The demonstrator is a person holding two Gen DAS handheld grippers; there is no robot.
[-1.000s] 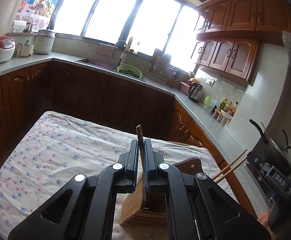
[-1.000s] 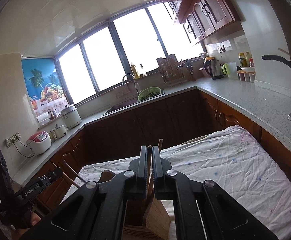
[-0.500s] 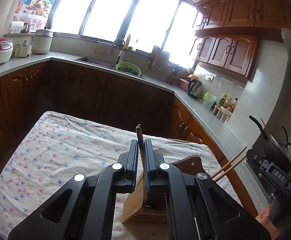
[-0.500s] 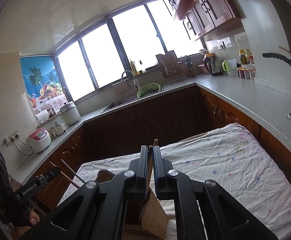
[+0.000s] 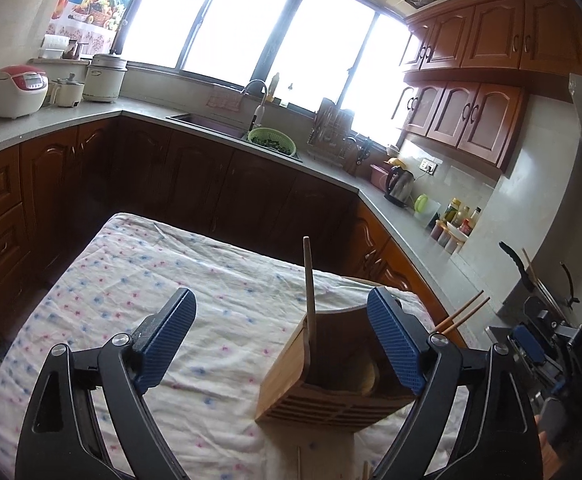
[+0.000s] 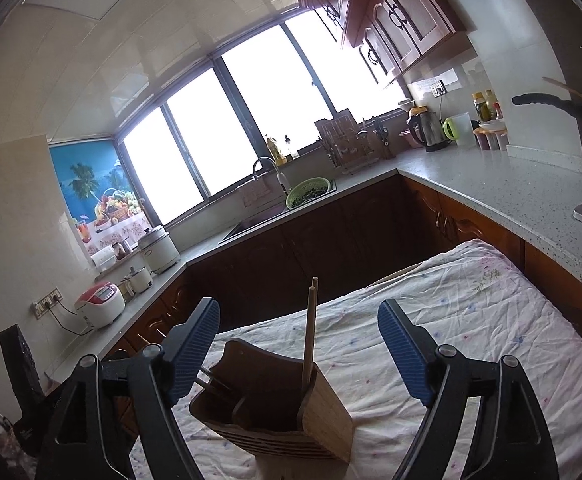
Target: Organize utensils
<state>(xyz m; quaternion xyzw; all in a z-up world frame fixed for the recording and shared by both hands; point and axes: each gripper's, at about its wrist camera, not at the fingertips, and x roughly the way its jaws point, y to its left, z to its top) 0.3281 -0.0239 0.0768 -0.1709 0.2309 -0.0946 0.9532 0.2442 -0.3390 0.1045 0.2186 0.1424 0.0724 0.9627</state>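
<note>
Daylight from a wide bay of windows washes a kitchen of brown wooden cabinets, where a white cloth dotted with small pink and blue flowers covers the counter in front. On that cloth stands the slatted bamboo utensil holder, a squarish box with pale outer walls, horizontal slits along its base and a darker curved wooden back panel; it sits at about five o'clock in the left wrist view and at six o'clock in the right wrist view. One thin wooden chopstick stands nearly upright in its light-coloured corner compartment, leaning slightly against the wall; the right wrist view shows two slim sticks close together there. Two more brown chopsticks poke out at an angle at three o'clock, beyond the holder's far side.

The left hand-held gripper has just been opening, and its blue-padded jaws stand wide apart; the upright chopstick and the holder lie between them, touched by neither pad. The right hand-held gripper has likewise just been opening and stands wide apart, straddling the holder without pressing on the sticks.

Farther out, a green colander rests by the sink at twelve o'clock, and a white and red rice cooker at ten o'clock.
</note>
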